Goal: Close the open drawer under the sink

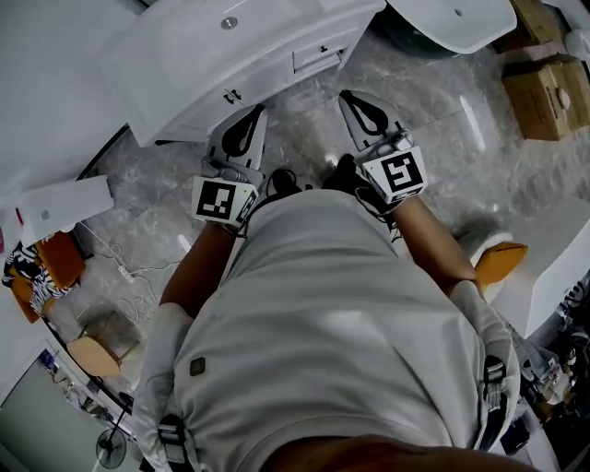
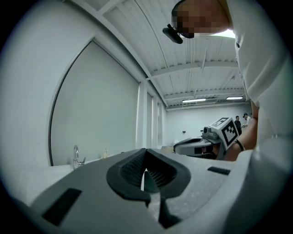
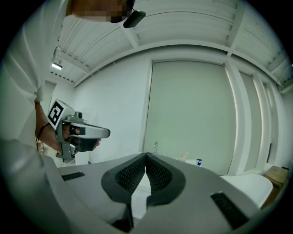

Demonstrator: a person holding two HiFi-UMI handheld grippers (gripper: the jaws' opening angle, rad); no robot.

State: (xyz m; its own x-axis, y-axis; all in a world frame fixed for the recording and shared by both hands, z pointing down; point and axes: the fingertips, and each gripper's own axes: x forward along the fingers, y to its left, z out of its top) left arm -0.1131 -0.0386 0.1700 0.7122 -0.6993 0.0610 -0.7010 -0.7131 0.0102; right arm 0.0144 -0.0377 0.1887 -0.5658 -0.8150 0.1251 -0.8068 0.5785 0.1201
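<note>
The white sink vanity [image 1: 184,64] stands at the top of the head view, with a drain in its basin. A drawer front [image 1: 318,58] shows on the cabinet's side below the counter, about in line with the cabinet face. My left gripper [image 1: 251,115] and right gripper [image 1: 348,98] are held side by side in front of the vanity, apart from it. In the left gripper view the left gripper [image 2: 145,155] is shut with nothing in it. In the right gripper view the right gripper [image 3: 146,157] is also shut and empty. The faucet [image 3: 155,147] rises beyond it.
A second white basin [image 1: 456,18] and cardboard boxes [image 1: 544,92] lie at the top right. An orange stool [image 1: 502,258] stands at the right. Cables [image 1: 129,272] and a white sheet [image 1: 64,203] lie at the left on the marble floor. A soap bottle [image 3: 198,162] stands on the counter.
</note>
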